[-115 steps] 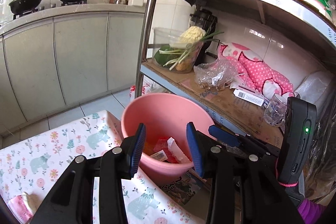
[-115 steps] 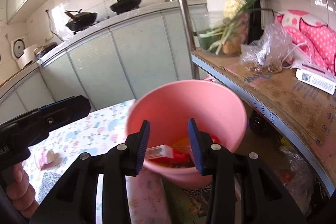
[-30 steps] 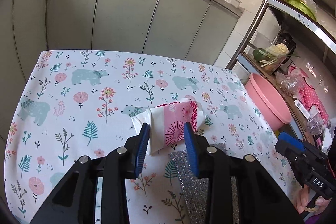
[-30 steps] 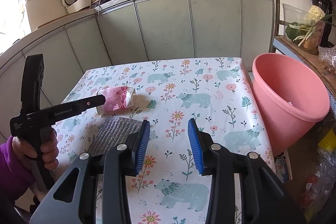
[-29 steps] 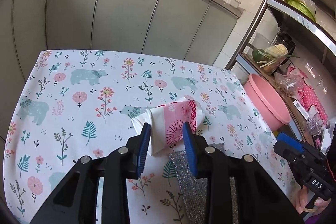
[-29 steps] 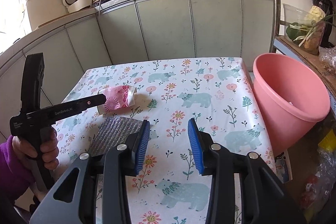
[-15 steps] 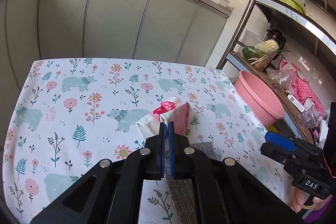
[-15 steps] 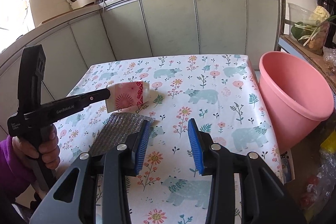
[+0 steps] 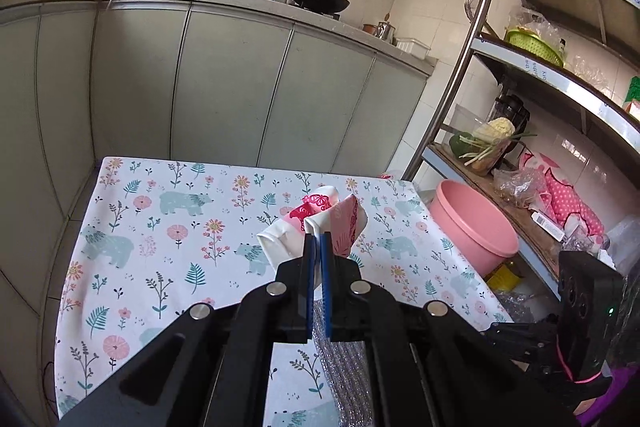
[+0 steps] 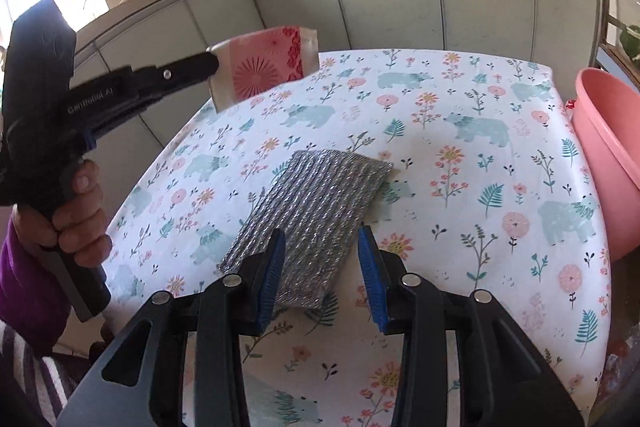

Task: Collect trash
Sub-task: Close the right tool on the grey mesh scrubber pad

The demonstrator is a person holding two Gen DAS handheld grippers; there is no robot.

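My left gripper (image 9: 317, 239) is shut on a pink and white wrapper (image 9: 320, 223) and holds it in the air above the floral table (image 9: 168, 227). The wrapper also shows in the right wrist view (image 10: 264, 67), clamped by the left gripper (image 10: 212, 65). My right gripper (image 10: 320, 259) is open, its fingers either side of the near end of a silver glittery pouch (image 10: 312, 211) that lies flat on the table (image 10: 480, 187). The pink basin (image 9: 472, 227) stands off the table's right edge; its rim shows in the right wrist view (image 10: 608, 147).
A metal rack (image 9: 520, 147) with vegetables, bags and a pink dotted cloth stands right of the basin. Grey cabinets (image 9: 200, 87) with woks on the counter run behind the table. My right gripper's body (image 9: 576, 327) shows at the lower right of the left view.
My left gripper has closed on the wrapper and lifted it off the table. My right gripper has moved down and forward over the silver pouch.
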